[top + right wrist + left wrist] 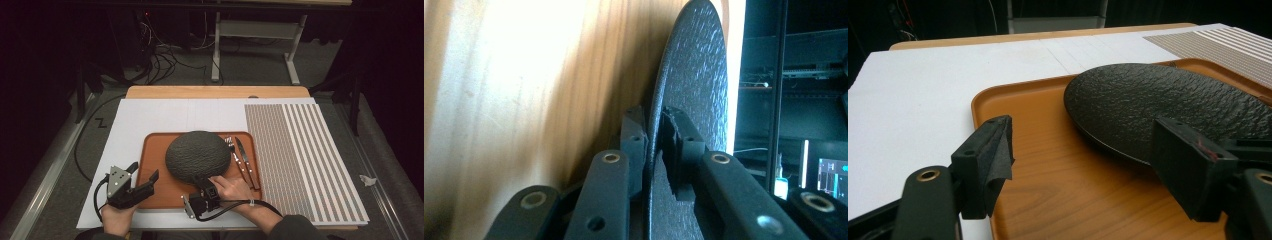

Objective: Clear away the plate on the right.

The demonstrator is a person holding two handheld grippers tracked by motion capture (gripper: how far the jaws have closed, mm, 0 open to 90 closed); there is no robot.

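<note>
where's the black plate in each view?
High view: black plate at centre, on the tray.
Left gripper view: upper right, rim just past the right-hand jaw.
Right gripper view: edge-on up the middle, rim between the jaws.
Shared landmark: the tray.

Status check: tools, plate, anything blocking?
Right tool on the black plate rim, plate on the tray. Left tool open, empty. Fork and knife beside plate.
</note>
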